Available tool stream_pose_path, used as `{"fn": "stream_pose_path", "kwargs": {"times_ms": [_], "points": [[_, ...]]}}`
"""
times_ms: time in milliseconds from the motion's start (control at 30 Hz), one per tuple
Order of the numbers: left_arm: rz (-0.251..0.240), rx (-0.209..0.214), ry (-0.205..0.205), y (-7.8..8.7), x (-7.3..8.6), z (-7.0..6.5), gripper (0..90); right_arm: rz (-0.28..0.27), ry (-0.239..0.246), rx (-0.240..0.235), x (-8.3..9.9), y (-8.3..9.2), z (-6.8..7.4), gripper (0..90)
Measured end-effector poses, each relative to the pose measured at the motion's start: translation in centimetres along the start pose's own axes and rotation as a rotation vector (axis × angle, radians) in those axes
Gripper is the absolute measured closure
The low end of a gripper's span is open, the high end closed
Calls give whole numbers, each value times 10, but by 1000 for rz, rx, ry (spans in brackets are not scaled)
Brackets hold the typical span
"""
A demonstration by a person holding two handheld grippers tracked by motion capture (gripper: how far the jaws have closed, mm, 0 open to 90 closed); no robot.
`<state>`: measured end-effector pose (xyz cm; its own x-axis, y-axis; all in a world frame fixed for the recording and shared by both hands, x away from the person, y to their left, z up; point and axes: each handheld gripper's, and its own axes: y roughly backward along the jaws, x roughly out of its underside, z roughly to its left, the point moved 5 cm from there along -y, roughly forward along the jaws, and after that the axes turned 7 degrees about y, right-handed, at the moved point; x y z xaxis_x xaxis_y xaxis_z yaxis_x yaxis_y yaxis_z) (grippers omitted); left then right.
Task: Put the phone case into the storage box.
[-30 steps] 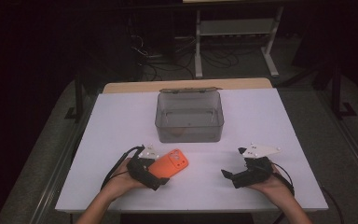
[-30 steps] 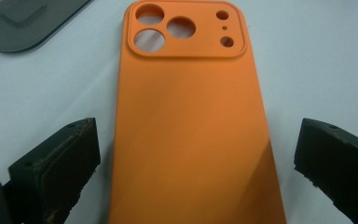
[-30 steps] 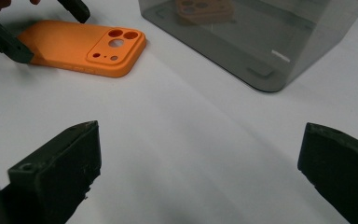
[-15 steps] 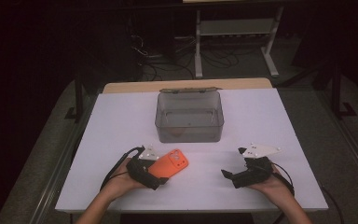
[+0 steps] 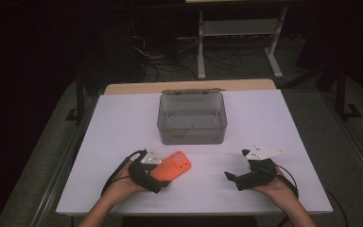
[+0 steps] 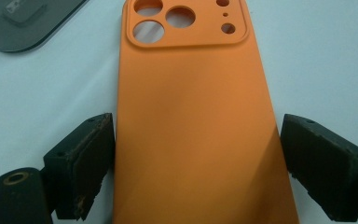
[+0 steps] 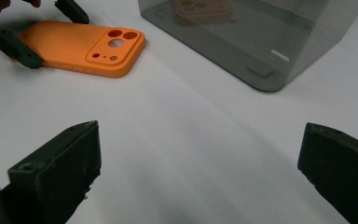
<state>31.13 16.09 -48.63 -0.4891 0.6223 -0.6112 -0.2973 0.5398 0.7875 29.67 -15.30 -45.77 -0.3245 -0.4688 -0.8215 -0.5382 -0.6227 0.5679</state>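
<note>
the left claw (image 6: 193, 172) has just been closing and is now clamping the orange phone case (image 6: 193, 116) by its long edges, in front of the grey box (image 5: 192, 118). the right claw (image 7: 200, 172) is idling with its jaws apart. next move, by judgement: lifting the case toward the box.

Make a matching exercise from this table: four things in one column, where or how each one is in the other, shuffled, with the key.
Things:
1. phone case
2. grey box
3. right gripper
4. table

States:
A. jaws wide apart over bare tabletop
B. orange, flat between the left gripper's jaws
C. see-through, standing at the middle of the table
D. white-topped, bearing everything

Pairs: 1-B, 2-C, 3-A, 4-D
</note>
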Motion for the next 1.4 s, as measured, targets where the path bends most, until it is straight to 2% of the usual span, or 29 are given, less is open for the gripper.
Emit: {"fn": "stream_pose_path", "kwargs": {"times_ms": [433,1167,1400], "points": [[5,-4,-22,0,-1,-2,139,0,2,-2,0,-1,0,0],[13,12,2,1,-2,-1,162,3,2,-5,0,-1,0,0],[18,16,-2,2,-3,0,162,1,1,-3,0,-1,-1,0]]}}
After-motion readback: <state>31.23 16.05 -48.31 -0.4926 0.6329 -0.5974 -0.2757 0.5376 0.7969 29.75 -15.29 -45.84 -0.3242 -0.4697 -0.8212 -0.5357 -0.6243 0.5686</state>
